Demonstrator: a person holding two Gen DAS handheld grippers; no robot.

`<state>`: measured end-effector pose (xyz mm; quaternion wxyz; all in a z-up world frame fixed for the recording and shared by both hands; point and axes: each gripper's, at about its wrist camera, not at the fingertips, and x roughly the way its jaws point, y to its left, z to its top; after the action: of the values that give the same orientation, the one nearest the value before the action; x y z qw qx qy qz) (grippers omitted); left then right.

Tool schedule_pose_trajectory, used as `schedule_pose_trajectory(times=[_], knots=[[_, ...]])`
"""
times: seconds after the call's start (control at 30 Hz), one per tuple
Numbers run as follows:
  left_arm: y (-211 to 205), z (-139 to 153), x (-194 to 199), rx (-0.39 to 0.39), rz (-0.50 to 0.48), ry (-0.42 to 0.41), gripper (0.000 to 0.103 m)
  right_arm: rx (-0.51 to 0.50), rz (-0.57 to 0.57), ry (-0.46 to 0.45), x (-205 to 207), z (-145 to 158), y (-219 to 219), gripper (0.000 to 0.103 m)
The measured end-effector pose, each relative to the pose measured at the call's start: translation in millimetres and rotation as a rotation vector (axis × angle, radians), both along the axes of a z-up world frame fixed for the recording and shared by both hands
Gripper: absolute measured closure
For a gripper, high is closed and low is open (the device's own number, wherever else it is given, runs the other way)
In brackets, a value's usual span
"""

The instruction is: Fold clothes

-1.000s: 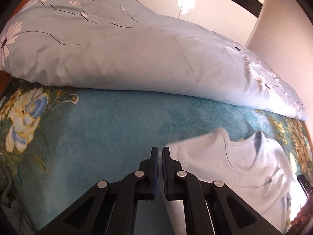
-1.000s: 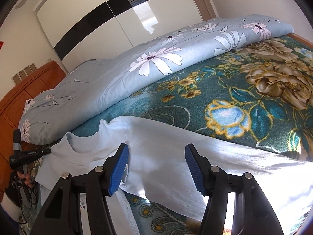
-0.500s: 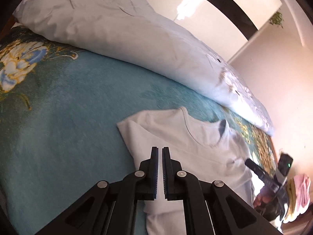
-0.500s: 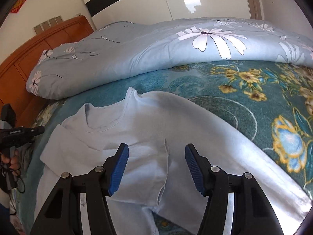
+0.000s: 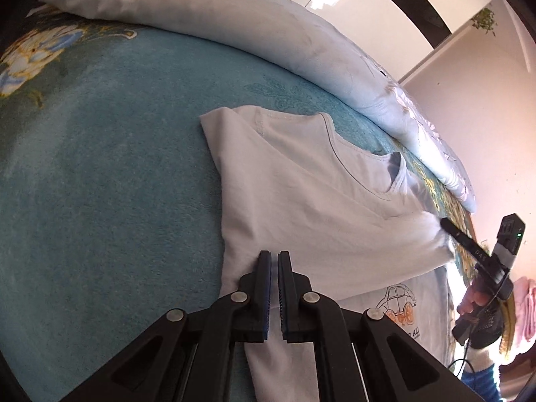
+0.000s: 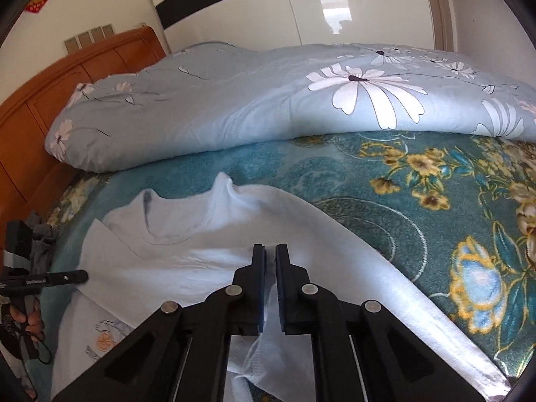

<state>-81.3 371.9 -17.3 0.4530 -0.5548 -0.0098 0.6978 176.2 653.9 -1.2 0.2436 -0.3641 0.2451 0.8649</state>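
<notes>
Your left claw at the bottom centre of the frame is matte black, with angular linkage arms, round silver screw heads and blue pads lining its two fingers. Your right claw has the same build. At the right edge of the left view, your hand wears a dark mesh glove above a blue sleeve, with a thin black cable looping below.

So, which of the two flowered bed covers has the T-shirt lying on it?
The teal blanket with yellow flowers; the T-shirt lies flat on it. The pale blue quilt with white daisies lies behind.
</notes>
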Motion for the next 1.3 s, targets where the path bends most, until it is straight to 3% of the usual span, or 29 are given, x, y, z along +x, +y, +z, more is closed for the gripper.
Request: schedule_pose_trajectory(times=[0.1, 0.23, 0.3, 0.37, 0.43, 0.5, 0.57, 0.67, 0.73, 0.93, 1.17, 1.27, 1.3], knots=[[-7.2, 6.8, -0.2, 0.009, 0.036, -0.015, 0.098, -0.02, -0.022, -0.005, 2.1, -6.1, 4.8, 0.098], [-23.1, 25.7, 12.7, 0.008, 0.071, 0.015, 0.089, 0.015, -0.079, -0.003, 51.6, 6.1, -22.9, 0.098], [-37.5, 38.4, 26.4, 0.026, 0.099, 0.044, 0.071, 0.036, -0.109, -0.002, 78.0, 13.1, -38.0, 0.098], [-53.6, 51.1, 44.5, 0.034, 0.134, 0.087, 0.063, 0.057, -0.139, -0.001, 104.4, 20.1, -53.1, 0.097], [-70.0, 62.5, 65.4, 0.06, 0.164, 0.122, 0.056, 0.079, -0.169, 0.0, 130.7, 27.0, -68.2, 0.087], [-85.2, 72.0, 87.4, 0.075, 0.195, 0.155, 0.035, 0.1, -0.199, 0.001, 157.1, 34.0, -83.3, 0.075], [-99.1, 78.8, 107.9, 0.101, 0.235, 0.182, 0.03, 0.121, -0.229, 0.002, 183.5, 41.0, -98.5, 0.073], [-109.3, 84.7, 133.4, 0.126, 0.251, 0.191, 0.028, 0.164, -0.323, -0.054, 212.2, 38.6, -104.1, 0.067], [-110.9, 86.2, 147.7, 0.136, 0.242, 0.177, 0.028, 0.194, -0.389, -0.095, 230.7, 36.2, -106.9, 0.053], [-100.2, 88.9, 183.2, 0.163, 0.171, 0.132, 0.028, 0.282, -0.585, -0.22, 286.1, 28.9, -115.0, 0.053], [-104.3, 94.8, 196.2, 0.155, 0.152, 0.148, 0.028, 0.296, -0.537, -0.328, 262.9, 5.8, -91.2, 0.053], [-109.5, 91.1, 191.4, 0.153, 0.171, 0.125, 0.028, 0.257, -0.532, -0.307, 264.3, 0.4, -79.3, 0.053], [-111.4, 90.0, 189.4, 0.153, 0.178, 0.117, 0.028, 0.251, -0.54, -0.302, 265.8, 1.3, -75.9, 0.059]])
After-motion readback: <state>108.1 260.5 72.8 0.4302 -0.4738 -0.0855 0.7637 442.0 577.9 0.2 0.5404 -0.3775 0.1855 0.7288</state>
